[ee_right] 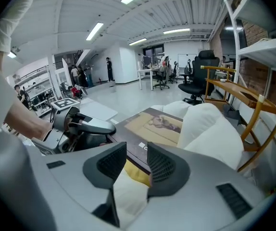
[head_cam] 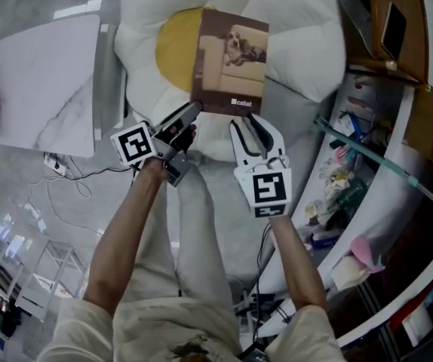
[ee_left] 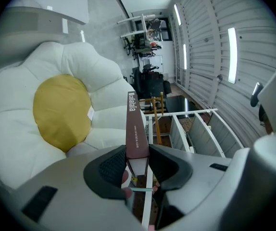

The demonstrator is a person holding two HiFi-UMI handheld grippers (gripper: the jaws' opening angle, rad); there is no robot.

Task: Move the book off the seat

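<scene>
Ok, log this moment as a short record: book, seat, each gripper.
book: brown cover, over the cushion, near edge raised
seat: white flower-shaped cushion with a yellow centre
left gripper: shut on the book's near corner
right gripper: jaws apart, nothing between them, just short of the book's near edge
task state: book not yet off the seat

The book [head_cam: 230,62] lies over the cushion [head_cam: 299,44], with its near left corner clamped between the left gripper's [head_cam: 190,114] jaws. The right gripper [head_cam: 250,130] is just to the right, before the book's near edge, its jaws apart. A bench [head_cam: 43,89] stands left of the cushion, with cables [head_cam: 58,168] on the floor before it. Shelves [head_cam: 367,172] stand to the right.
</scene>
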